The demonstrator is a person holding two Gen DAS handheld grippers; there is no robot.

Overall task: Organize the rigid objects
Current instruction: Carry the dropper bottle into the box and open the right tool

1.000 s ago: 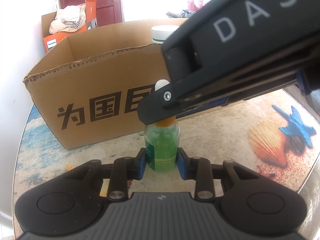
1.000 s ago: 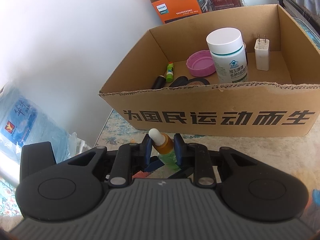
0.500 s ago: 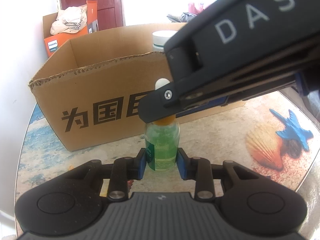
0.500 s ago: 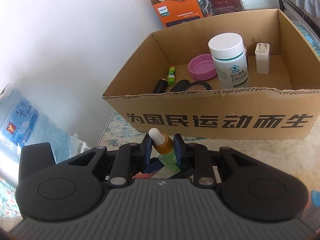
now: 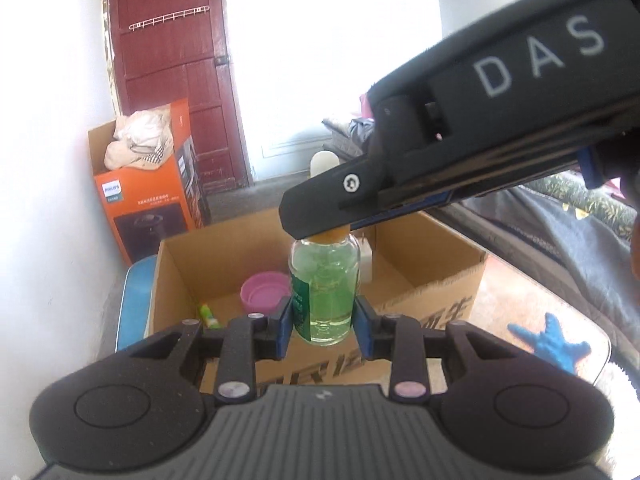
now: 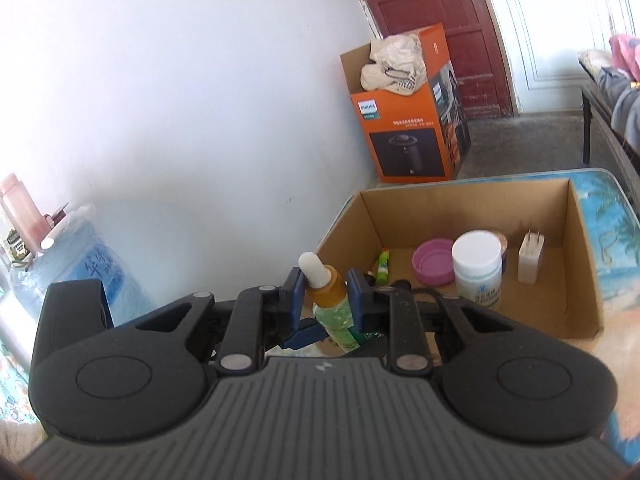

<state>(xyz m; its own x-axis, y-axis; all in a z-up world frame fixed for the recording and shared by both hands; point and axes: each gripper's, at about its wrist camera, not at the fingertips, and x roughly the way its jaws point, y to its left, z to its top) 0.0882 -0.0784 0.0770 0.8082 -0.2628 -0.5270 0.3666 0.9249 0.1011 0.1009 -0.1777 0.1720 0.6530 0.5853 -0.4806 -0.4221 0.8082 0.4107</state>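
Observation:
A small dropper bottle (image 5: 325, 288) of green liquid, with an orange collar and white rubber bulb (image 6: 314, 268), hangs in the air in front of and above the open cardboard box (image 5: 172, 276). My left gripper (image 5: 325, 322) is shut on the bottle's glass body, blue pads (image 5: 285, 326) pressing both sides. The right gripper (image 6: 326, 292) is shut on the orange collar; in the left wrist view its black body (image 5: 480, 140) crosses over the bottle's top and hides the bulb. The box (image 6: 584, 280) sits on the table just beyond the bottle.
Inside the box lie a pink lid (image 6: 434, 262), a white-capped jar (image 6: 478, 268), a white charger plug (image 6: 531, 258) and a small green tube (image 6: 383, 266). An orange appliance box (image 6: 404, 136) stands on the floor by the red door. A water jug (image 6: 80, 272) stands at left.
Both grippers rose together with the bottle, lifting it off the table. The box, seen side-on before, now lies below and its inside shows in both views.

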